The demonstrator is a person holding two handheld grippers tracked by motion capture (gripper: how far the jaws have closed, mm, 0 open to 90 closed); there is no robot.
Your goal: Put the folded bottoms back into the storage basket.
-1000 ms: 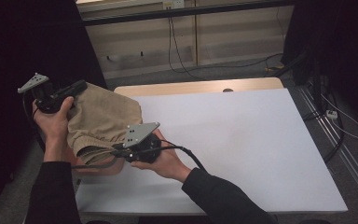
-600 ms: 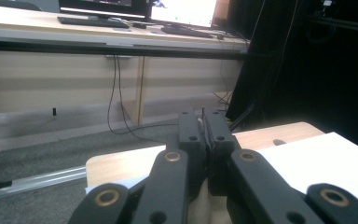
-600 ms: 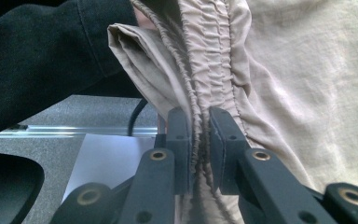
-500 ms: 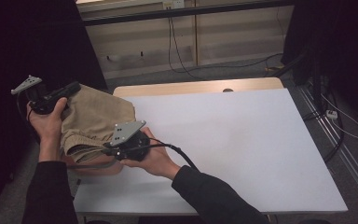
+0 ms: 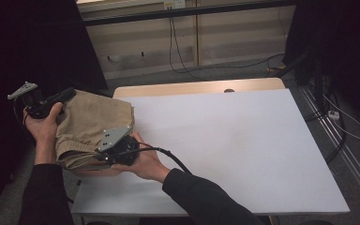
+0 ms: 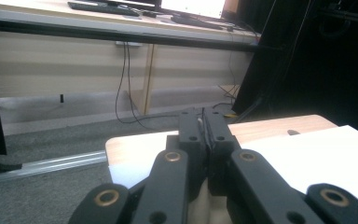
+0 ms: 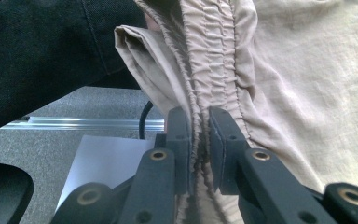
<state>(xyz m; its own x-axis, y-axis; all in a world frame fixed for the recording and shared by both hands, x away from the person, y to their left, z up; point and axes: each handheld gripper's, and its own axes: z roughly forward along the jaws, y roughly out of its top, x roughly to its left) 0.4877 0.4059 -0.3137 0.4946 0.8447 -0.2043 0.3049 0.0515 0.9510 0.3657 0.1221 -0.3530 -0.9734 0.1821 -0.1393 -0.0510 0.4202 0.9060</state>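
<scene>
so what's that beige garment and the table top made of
Beige garment: looks like thin woven cotton or a blend, matte, finely wrinkled, with a gathered elastic band. Table top: smooth matte white surface, possibly laminate or a sheet, over a pale wood-look board at the far edge.

The right claw (image 7: 199, 135) is clamped on the gathered elastic band of a beige garment (image 7: 307, 93), the ruffled seam pinched between its two black jaws. The cloth spreads up and to the right of the claw. Left above it lies a dark sleeve (image 7: 51, 42); left below, a white tabletop (image 7: 102, 158) corner and grey floor (image 7: 51, 149).
</scene>
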